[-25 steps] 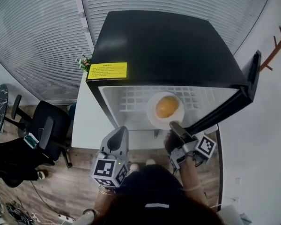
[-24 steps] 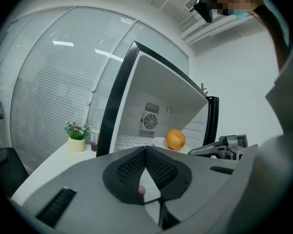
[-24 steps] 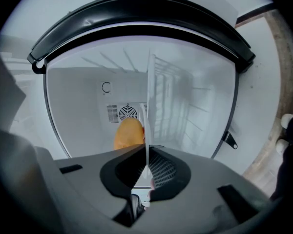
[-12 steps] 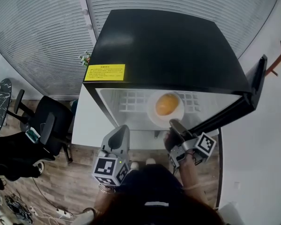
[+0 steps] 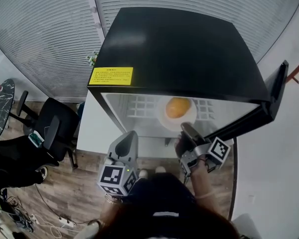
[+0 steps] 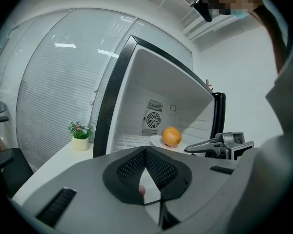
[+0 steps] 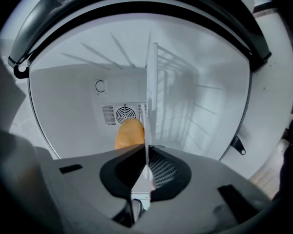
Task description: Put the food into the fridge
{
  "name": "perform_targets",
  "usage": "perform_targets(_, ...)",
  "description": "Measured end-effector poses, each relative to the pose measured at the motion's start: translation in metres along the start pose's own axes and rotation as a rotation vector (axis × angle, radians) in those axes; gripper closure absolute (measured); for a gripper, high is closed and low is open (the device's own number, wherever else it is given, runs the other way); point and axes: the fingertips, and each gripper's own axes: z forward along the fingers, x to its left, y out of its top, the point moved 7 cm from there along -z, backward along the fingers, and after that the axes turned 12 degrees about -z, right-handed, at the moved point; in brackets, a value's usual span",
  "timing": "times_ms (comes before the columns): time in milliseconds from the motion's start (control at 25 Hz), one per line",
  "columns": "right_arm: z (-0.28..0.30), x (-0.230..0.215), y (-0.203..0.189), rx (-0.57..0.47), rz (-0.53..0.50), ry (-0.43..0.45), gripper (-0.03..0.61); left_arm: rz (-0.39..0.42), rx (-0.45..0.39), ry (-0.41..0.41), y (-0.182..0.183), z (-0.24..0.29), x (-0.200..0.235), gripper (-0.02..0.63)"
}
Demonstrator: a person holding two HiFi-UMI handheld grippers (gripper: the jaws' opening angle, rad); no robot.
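Observation:
A round orange-brown piece of food (image 5: 178,107) lies on a white plate (image 5: 163,119) inside the open black mini fridge (image 5: 179,49), over its white wire shelf (image 5: 139,106). My right gripper (image 5: 185,128) is shut on the plate's near rim. Its jaws have just been opening a little, with the rim still between them. In the right gripper view the plate (image 7: 149,106) shows edge-on between the pads, and the food (image 7: 129,133) sits beyond my right gripper (image 7: 146,167). My left gripper (image 5: 129,136) is shut on nothing, in front of the fridge opening. The left gripper view shows the food (image 6: 171,136).
The fridge door (image 5: 269,103) stands open on the right. A fan vent (image 7: 122,115) sits in the fridge's back wall. A small potted plant (image 6: 79,130) stands on the white counter at the left. On the wooden floor at the left is a black office chair (image 5: 55,128).
The plate with the food and my right gripper have edged slightly deeper into the fridge. The left gripper has stayed where it was.

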Motion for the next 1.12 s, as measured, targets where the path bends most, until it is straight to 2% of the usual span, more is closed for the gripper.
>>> perform_targets(720,0.014,-0.001,0.007,-0.015,0.054,0.013,0.548,-0.003,0.007,0.033,-0.001,0.001,0.001,0.609)
perform_targets(1120,0.017,-0.001,0.008,-0.024,0.048,0.021,0.545,0.005,0.003,0.052,0.000,-0.002,0.006,0.609)
